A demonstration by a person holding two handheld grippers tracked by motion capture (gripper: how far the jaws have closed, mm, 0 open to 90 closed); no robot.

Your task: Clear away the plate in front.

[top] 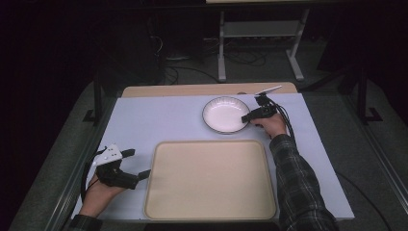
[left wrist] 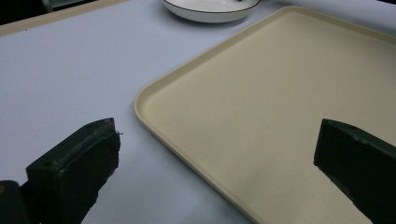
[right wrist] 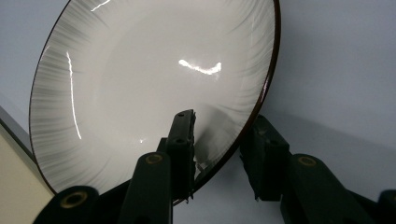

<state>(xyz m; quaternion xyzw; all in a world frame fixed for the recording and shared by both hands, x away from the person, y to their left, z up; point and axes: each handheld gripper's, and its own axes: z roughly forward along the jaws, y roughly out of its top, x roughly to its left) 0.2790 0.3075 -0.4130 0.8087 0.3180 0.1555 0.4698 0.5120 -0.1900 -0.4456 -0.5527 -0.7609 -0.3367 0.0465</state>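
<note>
I have the right gripper [top: 251, 117] at the near right rim of the white bowl [top: 225, 114], which sits on the pale table cover [top: 159, 120] just beyond the beige tray [top: 210, 179]. In the right gripper view one jaw is inside the bowl [right wrist: 140, 79] and the other outside its dark rim, with a small gap left, so it is not yet clamped. I judge I should close squarely across the rim, seat the pads deep enough that the glazed wall cannot slip, then lift level. My left gripper [top: 131, 164] waits released beside the tray's left edge.
</note>
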